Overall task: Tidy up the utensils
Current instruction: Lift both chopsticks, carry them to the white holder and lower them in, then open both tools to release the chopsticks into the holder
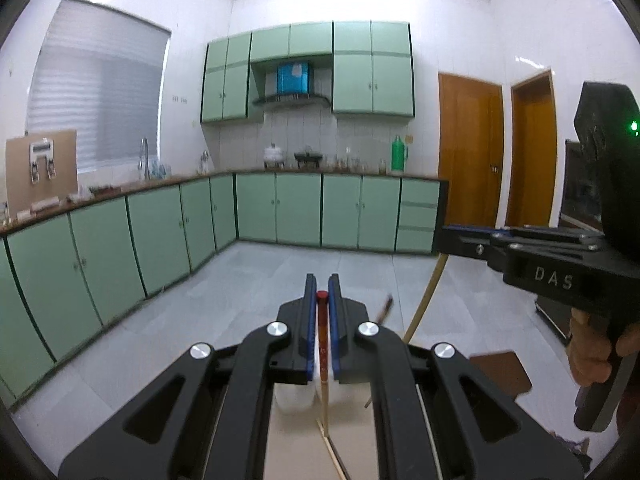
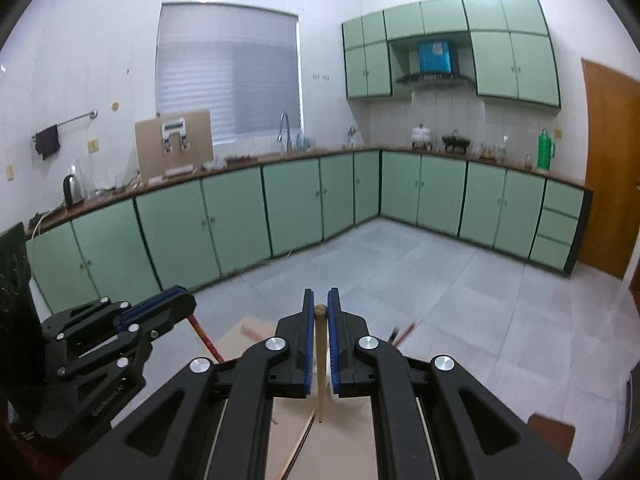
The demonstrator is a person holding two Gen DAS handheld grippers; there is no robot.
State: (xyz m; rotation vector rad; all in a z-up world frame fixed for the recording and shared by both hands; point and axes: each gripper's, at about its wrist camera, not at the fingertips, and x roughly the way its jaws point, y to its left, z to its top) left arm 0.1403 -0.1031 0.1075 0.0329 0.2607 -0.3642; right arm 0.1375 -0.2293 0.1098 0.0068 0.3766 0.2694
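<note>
Kitchen w/ green cabinets, both grippers raised above a tan counter (image 1: pixel 352 452). I see my left gripper (image 1: pixel 321 284) w/ its jaws nearly shut, pinching a chopstick w/ a red end (image 1: pixel 322 320) between the blue pads; the stick runs from the pad tips back down toward the counter, its lower part pale. In the right wrist view the same gripper (image 2: pixel 176 300) sits at lower left, red stick angling down out of it.

My right gripper (image 2: pixel 320 298) also has its jaws closed to a thin gap, clamped on a plain wooden chopstick (image 2: pixel 320 360), round end showing at the tips, shaft dropping toward the counter. In the left wrist view that gripper (image 1: pixel 448 236) comes in from the right, marked "DAS", a hand (image 1: pixel 596 352) on its grip; the pale stick hangs down curved from its tip.

More sticks lie on the counter below, approx. under each gripper; blurred, can't count them. A white container (image 1: pixel 294 396) shows partly behind the left jaws, contents hidden. Blurred dark stick ends (image 2: pixel 402 332) poke up just right of the right jaws. Background: sink faucet (image 2: pixel 285 130), green thermos (image 2: pixel 545 150), kettle (image 2: pixel 74 188), wooden doors.
</note>
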